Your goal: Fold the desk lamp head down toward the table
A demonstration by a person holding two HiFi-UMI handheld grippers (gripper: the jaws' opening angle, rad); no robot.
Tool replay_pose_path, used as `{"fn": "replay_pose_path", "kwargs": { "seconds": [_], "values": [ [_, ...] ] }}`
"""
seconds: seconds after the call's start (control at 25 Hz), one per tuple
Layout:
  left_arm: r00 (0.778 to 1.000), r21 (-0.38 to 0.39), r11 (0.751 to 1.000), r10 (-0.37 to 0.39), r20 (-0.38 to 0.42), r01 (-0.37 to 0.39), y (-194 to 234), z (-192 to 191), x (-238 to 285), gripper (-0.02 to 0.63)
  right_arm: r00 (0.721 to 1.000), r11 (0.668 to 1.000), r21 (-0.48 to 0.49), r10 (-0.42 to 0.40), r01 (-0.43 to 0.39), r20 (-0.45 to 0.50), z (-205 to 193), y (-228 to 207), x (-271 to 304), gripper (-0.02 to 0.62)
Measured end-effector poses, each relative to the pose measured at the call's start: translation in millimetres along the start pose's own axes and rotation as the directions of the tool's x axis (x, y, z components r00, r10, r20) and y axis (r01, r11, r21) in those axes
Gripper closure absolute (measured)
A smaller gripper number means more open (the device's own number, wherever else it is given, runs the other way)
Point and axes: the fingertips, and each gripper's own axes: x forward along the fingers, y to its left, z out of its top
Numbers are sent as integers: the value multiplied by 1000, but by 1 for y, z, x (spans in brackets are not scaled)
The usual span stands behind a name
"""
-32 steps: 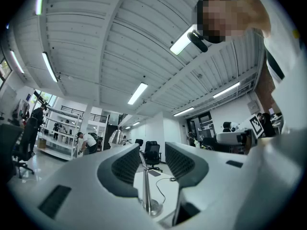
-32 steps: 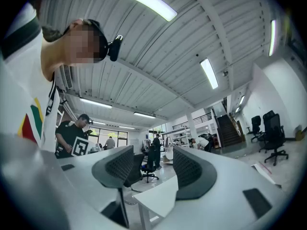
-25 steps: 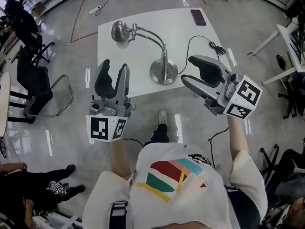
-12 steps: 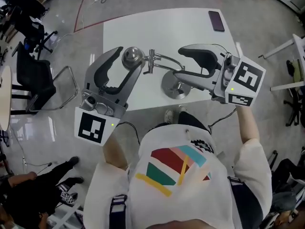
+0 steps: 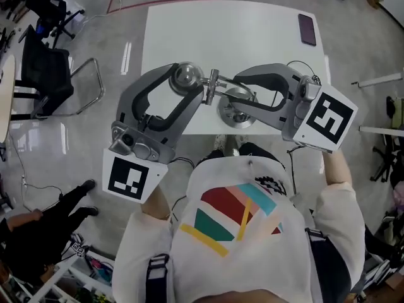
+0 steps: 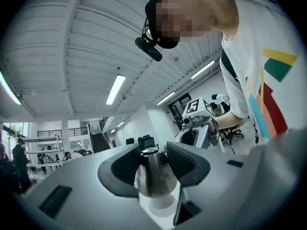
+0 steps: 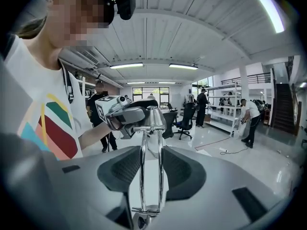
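Here the desk lamp [image 5: 235, 120] stands at the middle of the white table's [image 5: 189, 30] near edge. The left gripper [image 5: 187, 81] is clenched on the lamp head [image 6: 152, 174], and just beside it the right gripper [image 5: 226, 88] grasps the chrome arm [image 7: 143, 176]

The lamp head [image 6: 153, 176] is polished metal with a mirror shine. The lamp arm [image 7: 142, 171] is a pair of slim chrome rods, equally glossy. The left gripper [image 5: 187, 81] and right gripper [image 5: 230, 90] have smooth, matt grey plastic shells, and their pads [image 7: 181, 164] are black and finely ribbed. The table [image 5: 221, 30] is smooth matt white. The floor [image 5: 366, 49] is glossy grey.
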Motion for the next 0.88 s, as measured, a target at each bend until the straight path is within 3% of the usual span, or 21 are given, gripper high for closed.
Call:
{"fn": "replay_pose_path", "kwargs": {
  "seconds": [0.12, 0.36, 0.76, 0.88],
  "values": [
    [1000, 31, 999, 7, 22, -8, 0, -1, -1, 383, 999, 1000, -4, 29, -29, -32, 0, 0, 2, 440],
    [999, 12, 1000, 28, 23, -29, 0, -9, -2, 385, 984, 998, 7, 59, -58, -167, -8, -1, 6, 440],
    [997, -117, 992, 58, 43, -53, 3, -40, -2, 385, 922, 998, 46, 65, -52, -382, -24, -7, 14, 440],
    [994, -192, 981, 59, 90, -40, 7, -61, -8, 385, 885, 997, 52, 69, -50, -461, -32, -7, 26, 440]
  ]
}}
